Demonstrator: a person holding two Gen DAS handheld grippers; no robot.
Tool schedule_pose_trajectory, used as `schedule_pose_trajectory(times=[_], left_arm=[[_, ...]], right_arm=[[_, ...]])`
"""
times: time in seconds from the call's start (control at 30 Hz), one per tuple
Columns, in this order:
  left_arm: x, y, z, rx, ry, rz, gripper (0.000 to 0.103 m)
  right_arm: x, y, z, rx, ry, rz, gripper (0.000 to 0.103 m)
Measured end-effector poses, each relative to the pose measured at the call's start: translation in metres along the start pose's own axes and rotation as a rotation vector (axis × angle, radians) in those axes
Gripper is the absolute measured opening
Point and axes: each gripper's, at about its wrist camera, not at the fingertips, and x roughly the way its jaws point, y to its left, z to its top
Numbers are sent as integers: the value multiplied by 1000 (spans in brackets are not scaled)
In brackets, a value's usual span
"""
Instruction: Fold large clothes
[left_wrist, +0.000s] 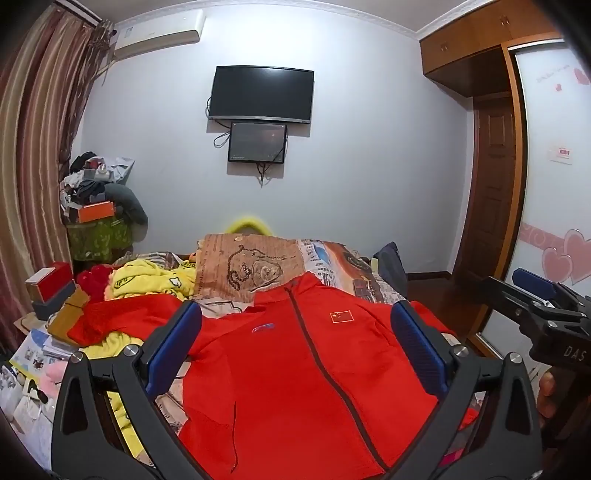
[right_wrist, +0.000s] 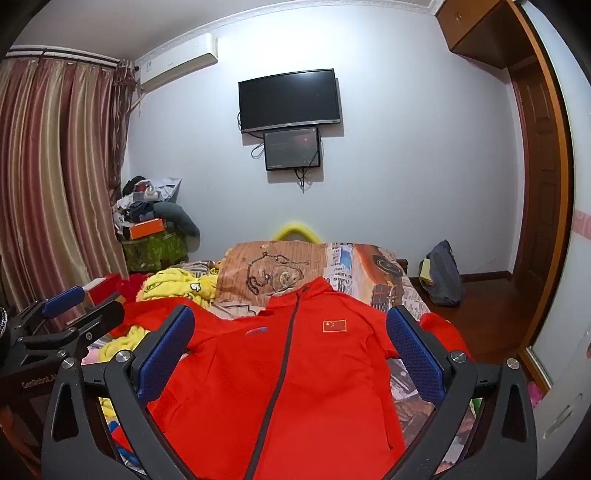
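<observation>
A red zip-up jacket (left_wrist: 280, 369) lies front up on the bed, collar at the far end, with a small flag patch on its chest. It also shows in the right wrist view (right_wrist: 288, 376). Its sleeves spread out to the left (left_wrist: 122, 317) and right (right_wrist: 439, 328). My left gripper (left_wrist: 295, 325) is open and empty, held above the jacket's lower half. My right gripper (right_wrist: 290, 328) is open and empty, also above the jacket. Each gripper shows at the edge of the other's view: the right one (left_wrist: 543, 299), the left one (right_wrist: 70, 306).
A yellow garment (left_wrist: 147, 280) and a brown printed bedcover (left_wrist: 251, 269) lie beyond the jacket. Boxes and papers (left_wrist: 51, 295) crowd the bed's left side. A clothes pile (right_wrist: 155, 218) stands by the curtain. A dark bag (right_wrist: 443, 273) sits on the floor at right, near the wardrobe.
</observation>
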Motion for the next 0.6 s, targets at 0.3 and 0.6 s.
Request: schedule_pose_trajectory(times=[0.3, 0.6], left_arm=[[-3, -6, 1, 15, 1, -5, 103], [2, -5, 1, 21, 5, -8, 103]], right_arm=[[2, 3, -2, -7, 7, -3, 103], [2, 2, -5, -8, 16, -6, 103]])
